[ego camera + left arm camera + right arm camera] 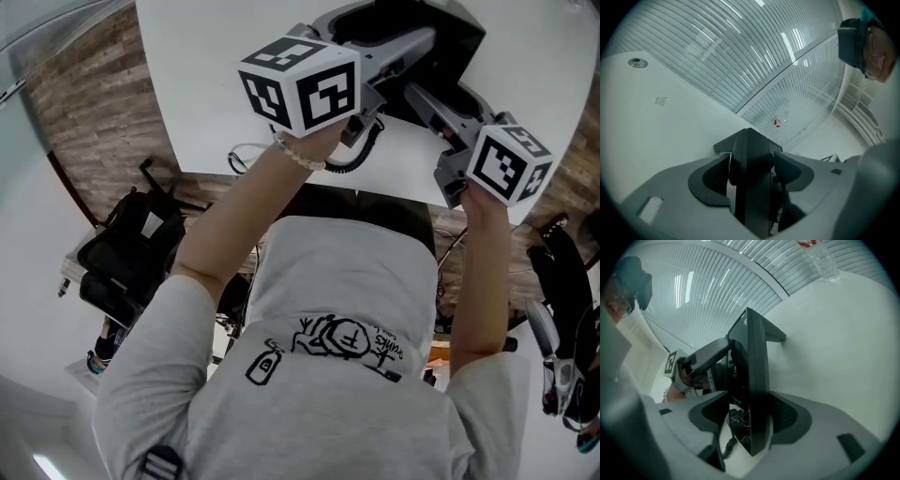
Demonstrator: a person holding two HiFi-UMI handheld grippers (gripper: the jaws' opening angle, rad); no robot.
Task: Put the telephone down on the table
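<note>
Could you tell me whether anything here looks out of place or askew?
Yes: the telephone is tipped steeply up, held between the left gripper and the right gripper, instead of sitting flat on the white table. Its coiled cord trails loose toward the table's near edge. Nothing looks spilled or damaged.

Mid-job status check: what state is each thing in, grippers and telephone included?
left gripper: shut on the telephone.
right gripper: telephone between its jaws; whether the pads press, cannot tell.
telephone: between both grippers over the white table; resting on it or not, unclear.
coiled cord: attached, slack.
clear bottle: standing on the table.
</note>
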